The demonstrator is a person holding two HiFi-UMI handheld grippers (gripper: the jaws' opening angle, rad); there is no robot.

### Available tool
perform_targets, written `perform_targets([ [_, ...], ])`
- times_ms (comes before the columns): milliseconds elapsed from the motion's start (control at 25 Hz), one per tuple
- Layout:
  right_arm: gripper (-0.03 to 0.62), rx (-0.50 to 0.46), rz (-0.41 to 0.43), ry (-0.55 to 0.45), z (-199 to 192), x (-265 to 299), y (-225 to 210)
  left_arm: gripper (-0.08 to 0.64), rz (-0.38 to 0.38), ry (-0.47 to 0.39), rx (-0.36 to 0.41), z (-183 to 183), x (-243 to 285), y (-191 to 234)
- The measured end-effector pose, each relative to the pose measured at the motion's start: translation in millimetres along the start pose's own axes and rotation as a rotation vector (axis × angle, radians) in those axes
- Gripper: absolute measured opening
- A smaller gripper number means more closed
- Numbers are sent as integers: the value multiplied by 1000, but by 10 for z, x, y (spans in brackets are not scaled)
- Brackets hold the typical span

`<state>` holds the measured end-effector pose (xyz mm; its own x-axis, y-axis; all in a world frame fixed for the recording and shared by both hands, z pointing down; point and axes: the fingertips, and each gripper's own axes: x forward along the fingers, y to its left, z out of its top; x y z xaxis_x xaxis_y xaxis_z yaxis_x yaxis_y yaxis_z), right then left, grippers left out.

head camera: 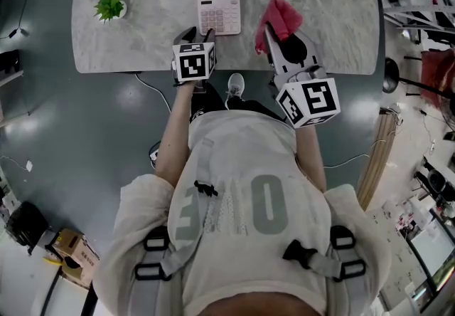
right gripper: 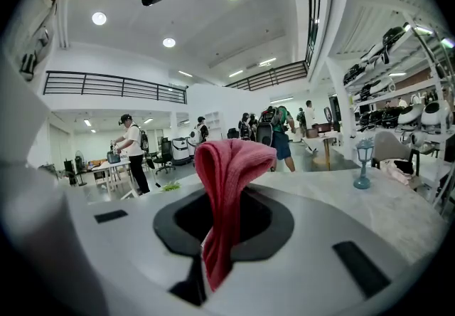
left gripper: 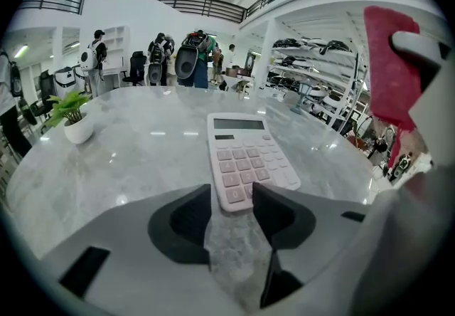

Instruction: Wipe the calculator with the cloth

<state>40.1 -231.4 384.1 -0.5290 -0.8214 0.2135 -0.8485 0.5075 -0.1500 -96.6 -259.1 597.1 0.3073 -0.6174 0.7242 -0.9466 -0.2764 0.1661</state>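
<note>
A pale pink calculator lies flat on the marble table, its display at the far end. My left gripper sits low at the calculator's near edge, tilted down. Its jaws stand apart, and the calculator's near left corner shows in the gap between the tips. I see no pad pressing on it. My right gripper hovers to the right of the calculator, shut on a red cloth that bunches up out of the jaws.
A small potted plant stands at the table's left. A little blue lamp-shaped ornament sits at the far right of the table. Beyond the table stand people, desks and shelves. Cables lie on the floor near the person's shoe.
</note>
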Motion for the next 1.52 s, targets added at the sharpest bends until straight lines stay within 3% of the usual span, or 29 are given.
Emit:
perform_targets([
  [320, 52, -15, 6, 16, -32, 50, -42, 163, -47, 6, -35, -17, 27, -40],
  [600, 52, -152, -12, 12, 150, 266, -227, 161, -54, 10, -43, -17, 36, -37],
  [760, 52, -350, -19, 88, 198, 595, -347, 161, -62, 12, -47, -20, 45, -23],
  [1000, 55, -851, 35, 346, -80, 1181, -380, 161, -72, 11, -52, -22, 48, -29],
  [1160, 55, -1095, 96, 467, -353, 1451, -327, 160, -81, 10, -60, -18, 60, -30],
  [1320, 55, -1201, 156, 575, -735, 1612, -285, 158, -92, 15, -59, -26, 65, -1],
  [1520, 55, -1231, 204, 674, -1138, 1707, -304, 144, -92, 0, -77, -26, 61, 20],
])
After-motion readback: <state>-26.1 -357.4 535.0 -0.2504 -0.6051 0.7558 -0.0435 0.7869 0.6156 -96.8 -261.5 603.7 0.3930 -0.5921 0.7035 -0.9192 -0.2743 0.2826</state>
